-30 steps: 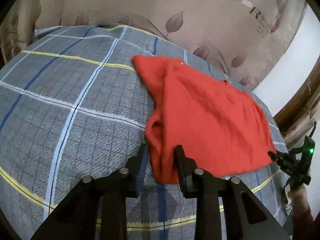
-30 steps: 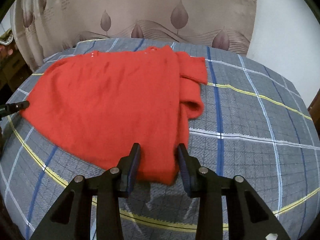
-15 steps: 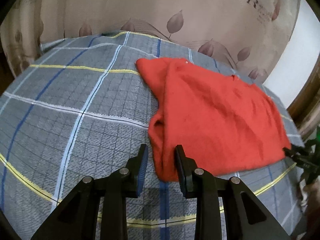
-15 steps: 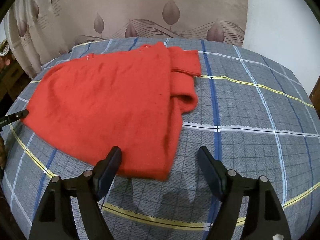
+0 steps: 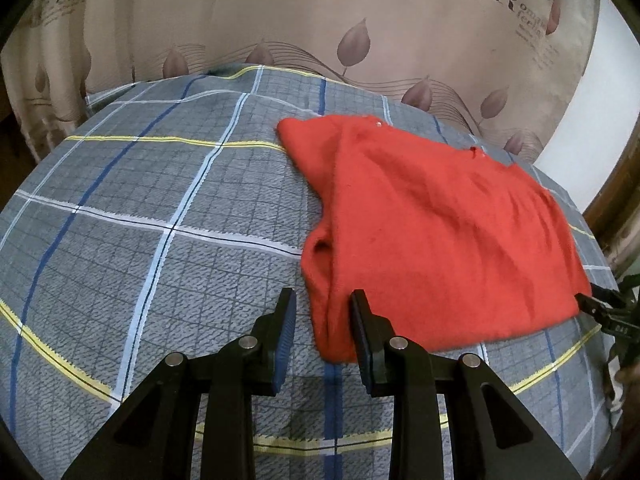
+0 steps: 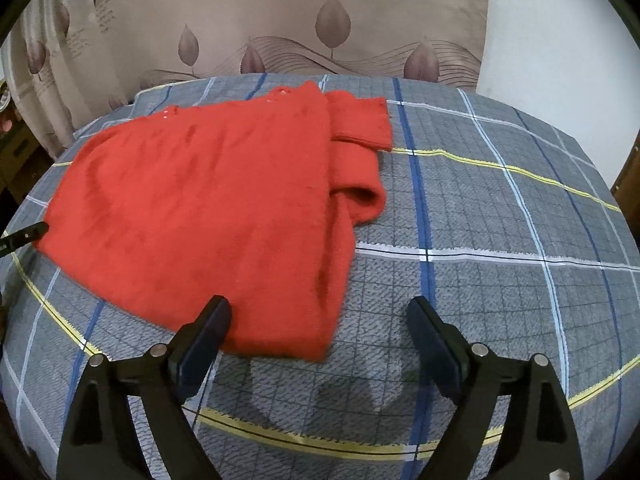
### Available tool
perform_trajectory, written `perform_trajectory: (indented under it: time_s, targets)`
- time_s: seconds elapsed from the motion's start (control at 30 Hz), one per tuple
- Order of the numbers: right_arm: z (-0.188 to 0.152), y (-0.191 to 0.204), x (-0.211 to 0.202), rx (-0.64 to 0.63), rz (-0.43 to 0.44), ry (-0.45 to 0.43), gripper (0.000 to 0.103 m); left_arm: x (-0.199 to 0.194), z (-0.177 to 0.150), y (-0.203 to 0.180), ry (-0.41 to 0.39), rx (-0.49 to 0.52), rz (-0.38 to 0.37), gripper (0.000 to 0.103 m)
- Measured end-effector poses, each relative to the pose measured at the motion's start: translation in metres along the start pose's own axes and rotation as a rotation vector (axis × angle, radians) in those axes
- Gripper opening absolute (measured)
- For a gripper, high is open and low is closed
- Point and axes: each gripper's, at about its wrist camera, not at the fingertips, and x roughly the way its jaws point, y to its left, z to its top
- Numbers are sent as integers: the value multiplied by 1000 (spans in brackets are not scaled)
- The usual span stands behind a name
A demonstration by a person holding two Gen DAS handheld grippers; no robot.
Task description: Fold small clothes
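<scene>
Plaid bedsheet [image 6: 500, 220], leaf curtain [image 5: 320, 20] behind; left gripper [image 5: 323, 326] half-open around the red sweater [image 5: 432, 236] corner, right gripper [image 6: 320, 330] wide open, empty; only right view shows the folded sleeve [image 6: 360, 136]

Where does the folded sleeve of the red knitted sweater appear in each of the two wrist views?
Left wrist view: the folded sleeve runs along the left edge of the red knitted sweater.
Right wrist view: the sleeve lies on the sweater's right edge, upper centre.
Shared landmark: the grey checked bedsheet with its yellow stripe.
</scene>
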Motion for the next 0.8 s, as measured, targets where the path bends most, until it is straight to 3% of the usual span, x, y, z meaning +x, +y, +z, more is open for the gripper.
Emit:
perform_trajectory:
  time_s: [0.8]
  targets:
    - [2,-3,5,17,-24,16,101,2,-1,-4,2,17,55,39]
